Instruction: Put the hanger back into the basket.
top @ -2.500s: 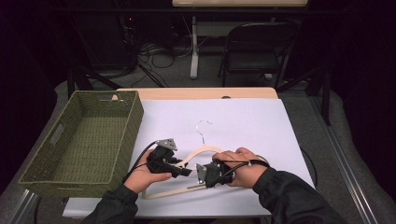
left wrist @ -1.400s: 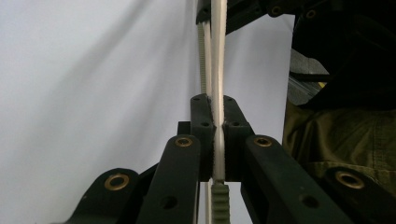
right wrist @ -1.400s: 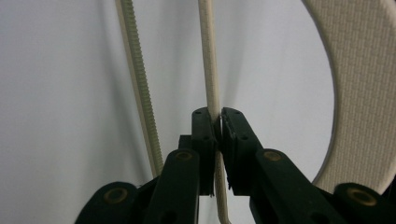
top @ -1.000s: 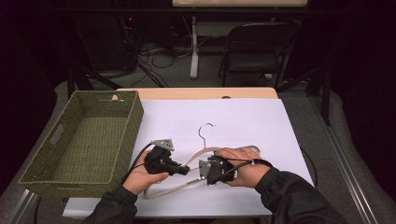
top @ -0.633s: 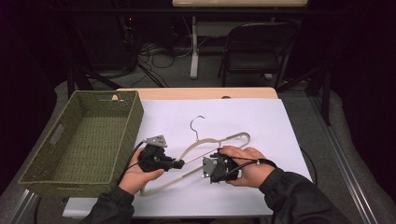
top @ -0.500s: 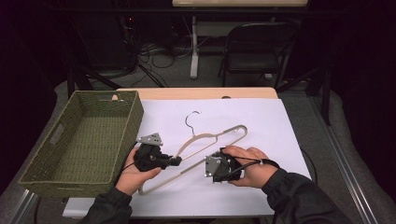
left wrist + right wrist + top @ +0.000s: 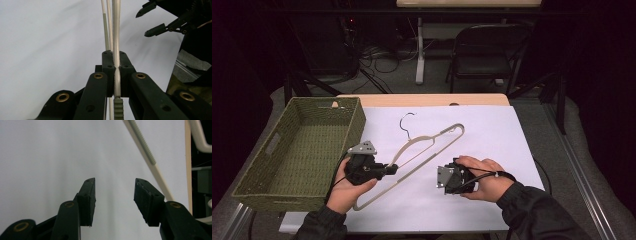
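One hold is left on the hanger (image 7: 427, 145): the right tongs (image 7: 113, 195) are now spread empty, the left tongs (image 7: 115, 75) clamped on its bar, so it can be swung basket-ward.

a woven green basket (image 7: 297, 150) sits at the left edge of a table covered by a white sheet (image 7: 492, 145), while a folding chair (image 7: 484, 50) and tangled floor cables (image 7: 377, 55) stand beyond.
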Demonstrator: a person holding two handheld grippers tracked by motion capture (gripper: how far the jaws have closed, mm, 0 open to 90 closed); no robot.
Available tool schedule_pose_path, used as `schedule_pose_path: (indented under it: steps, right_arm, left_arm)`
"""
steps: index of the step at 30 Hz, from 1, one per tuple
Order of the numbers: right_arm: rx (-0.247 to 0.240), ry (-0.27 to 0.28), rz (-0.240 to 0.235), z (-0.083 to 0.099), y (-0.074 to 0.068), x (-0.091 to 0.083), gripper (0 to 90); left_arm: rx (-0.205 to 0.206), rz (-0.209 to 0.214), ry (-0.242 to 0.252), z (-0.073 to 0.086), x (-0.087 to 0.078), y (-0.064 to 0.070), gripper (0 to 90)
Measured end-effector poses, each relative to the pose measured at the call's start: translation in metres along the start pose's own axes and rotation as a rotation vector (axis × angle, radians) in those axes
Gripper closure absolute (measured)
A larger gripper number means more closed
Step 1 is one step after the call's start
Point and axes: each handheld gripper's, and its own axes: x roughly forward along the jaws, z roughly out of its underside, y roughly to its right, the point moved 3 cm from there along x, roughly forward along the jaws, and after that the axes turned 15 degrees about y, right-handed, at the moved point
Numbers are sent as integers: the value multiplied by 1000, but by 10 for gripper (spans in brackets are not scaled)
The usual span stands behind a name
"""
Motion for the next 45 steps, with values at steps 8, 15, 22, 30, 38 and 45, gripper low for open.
schedule_pose_path:
  steps: [8,15,22,30,38,45]
  right_arm:
    - [46,-18,-2,8,3,-2,459]
    - [104,-32,10,18,5,-6,436]
    - [154,-34,29,26,5,-8,429]
    - [176,-34,44,32,9,-9,427]
    - [189,-45,46,35,9,-8,425]
    - [199,-56,44,38,9,-7,425]
  left_arm:
    - [4,-56,21,-15,-31,5,872]
    - [24,-133,42,-26,-60,3,872]
    - [20,-254,73,-35,-94,-5,872]
    - [-13,-365,113,-40,-126,-24,872]
    - [-25,-415,123,-40,-143,-43,872]
    - [-45,-457,107,-34,-164,-76,872]
